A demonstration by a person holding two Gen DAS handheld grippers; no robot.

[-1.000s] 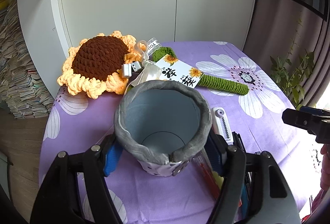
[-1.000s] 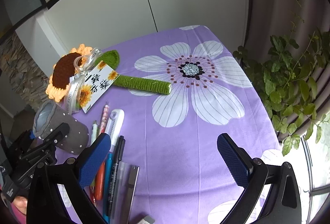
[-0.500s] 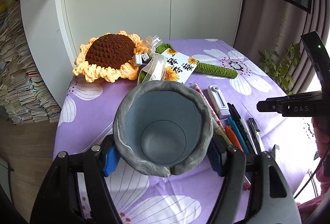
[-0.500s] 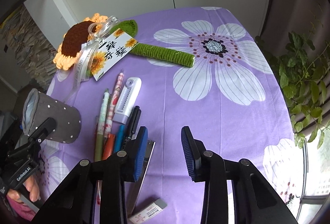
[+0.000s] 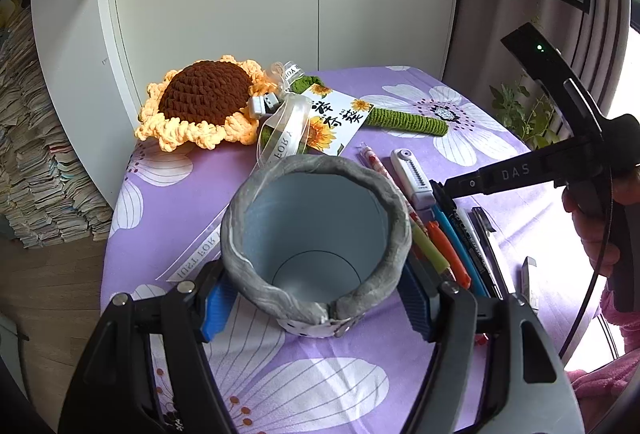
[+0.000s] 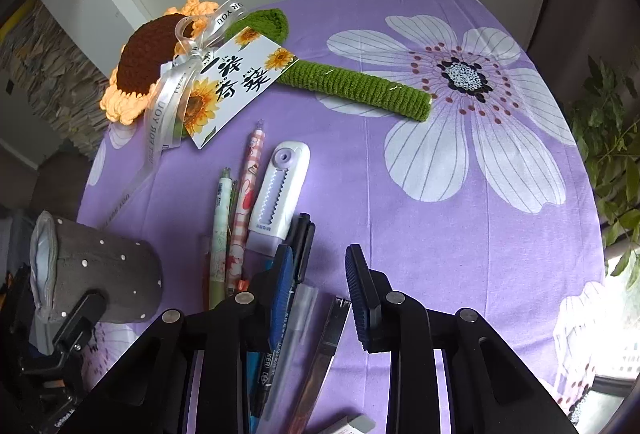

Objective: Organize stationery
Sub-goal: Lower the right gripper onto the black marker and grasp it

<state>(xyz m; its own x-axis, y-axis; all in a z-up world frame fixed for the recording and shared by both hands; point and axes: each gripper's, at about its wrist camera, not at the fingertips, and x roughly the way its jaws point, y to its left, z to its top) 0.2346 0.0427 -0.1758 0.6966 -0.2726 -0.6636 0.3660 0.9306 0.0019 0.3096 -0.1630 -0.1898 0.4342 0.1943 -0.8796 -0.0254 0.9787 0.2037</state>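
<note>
My left gripper [image 5: 316, 308] is shut on a grey felt pen holder [image 5: 316, 234], tilted with its empty mouth toward the camera; it also shows at lower left [image 6: 100, 274]. To its right lies a row of stationery: a green pen [image 6: 220, 218], a pink patterned pen [image 6: 250, 194], a white-lilac cutter [image 6: 280, 190], a black marker [image 6: 302, 250], a clear pen [image 6: 296, 318] and an eraser [image 6: 356, 424]. My right gripper [image 6: 320, 290] hangs low over the row, its jaws closing. The marker and clear pen lie in the gap, and the pads touch neither.
A crochet sunflower [image 5: 208, 102] with a green stem [image 5: 408, 120] and a printed tag lies at the back of the purple flowered tablecloth [image 6: 460, 234]. A potted plant [image 6: 612, 138] stands past the right edge. White cupboards rise behind, and paper stacks stand at the left.
The right jaws narrowed from wide apart to a small gap and sank toward the pens. The left gripper carried the holder sideways, so the pens now lie beside it.
</note>
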